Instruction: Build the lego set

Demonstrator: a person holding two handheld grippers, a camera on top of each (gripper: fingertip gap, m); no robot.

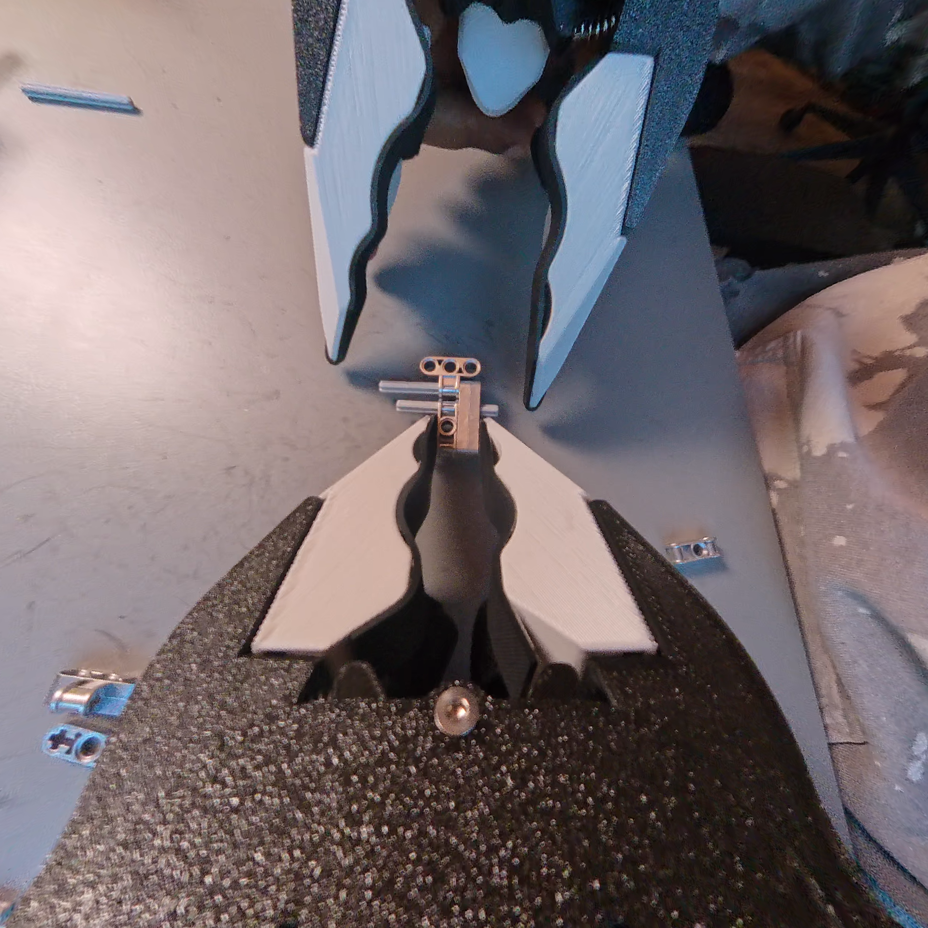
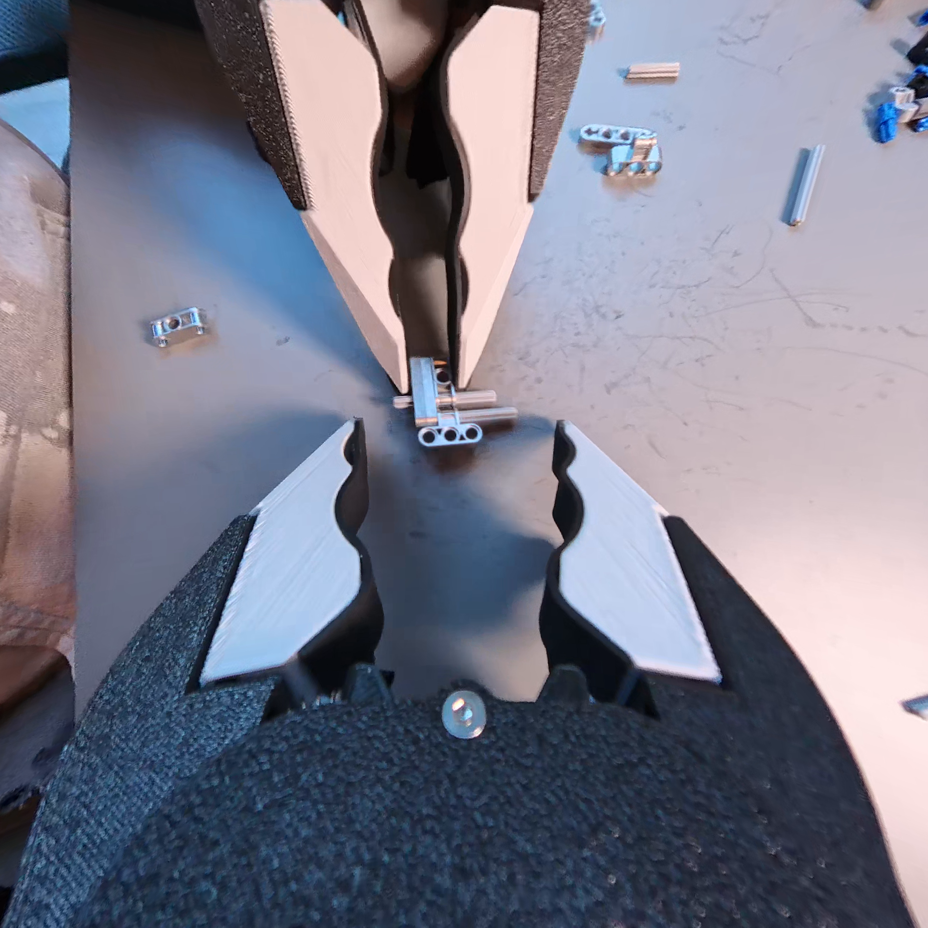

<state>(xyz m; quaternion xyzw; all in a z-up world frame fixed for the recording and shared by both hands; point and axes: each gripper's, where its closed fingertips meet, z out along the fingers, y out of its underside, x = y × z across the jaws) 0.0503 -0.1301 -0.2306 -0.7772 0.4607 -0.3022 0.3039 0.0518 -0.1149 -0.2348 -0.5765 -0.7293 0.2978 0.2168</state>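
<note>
Left claw point(image 1: 456, 427) is clamped on a small grey assembly point(image 1: 452, 396) of building parts, gripping the lower end of its upright beam between nearly closed tips. Right claw point(image 2: 457, 432) faces it from the opposite side with its tips spread wide apart and nothing between them; the assembly sits just beyond the gap, near both tips but touching neither.

As built so far, the assembly has a short three-hole beam point(image 1: 450, 366) crossing its far end and two grey axles point(image 1: 407, 387) pushed sideways through the upright beam, one above the other. Whether it rests on the counter point(image 1: 150, 351) or is held just above it cannot be told.

Loose parts lie unused on the grey, scratched counter:
- a small connector point(image 2: 179, 325) near the counter's edge
- two joined beams point(image 2: 622, 148) further off
- two separate axles point(image 2: 803, 183)
- a blue and grey cluster point(image 2: 899, 108) at the far corner
- two more connectors point(image 1: 88, 695) beside the left claw's body.

Judging by these leftovers, building seems partway along, with more pieces available to add.
</note>
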